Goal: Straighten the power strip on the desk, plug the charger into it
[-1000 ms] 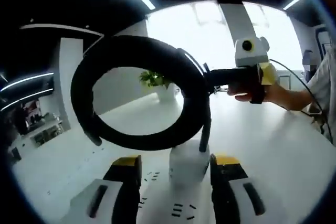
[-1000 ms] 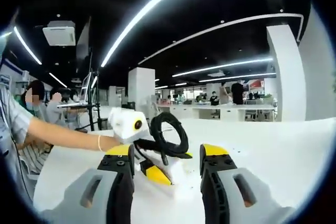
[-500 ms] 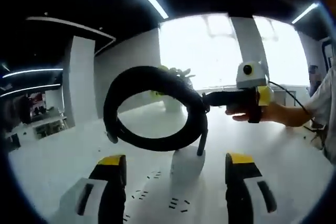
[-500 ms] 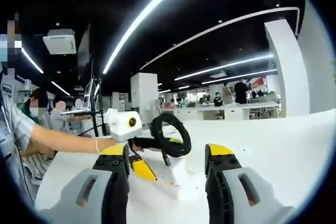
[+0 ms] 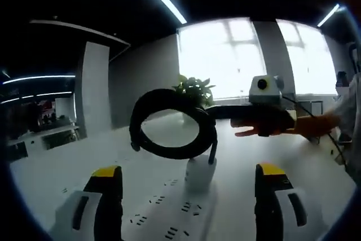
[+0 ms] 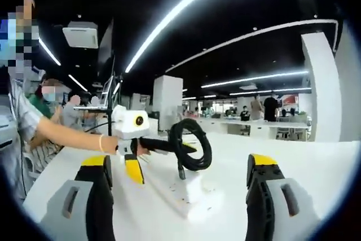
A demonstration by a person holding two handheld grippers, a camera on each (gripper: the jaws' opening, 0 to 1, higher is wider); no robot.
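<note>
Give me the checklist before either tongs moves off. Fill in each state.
1. Charger seated upright in strip: ok.
2. Cable coil hanging above the charger, not on the desk: ok.
3. Left tongs open, apart from the charger: ok.
4. Right tongs open, holding nothing: ok.
5. Strip lying flat on desk: ok.
6. Strip straight to the desk edge: cannot tell.

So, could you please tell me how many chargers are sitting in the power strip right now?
1: a white block charger with a coiled black cable stands upright in the white power strip on the white desk; none seems hidden.
</note>
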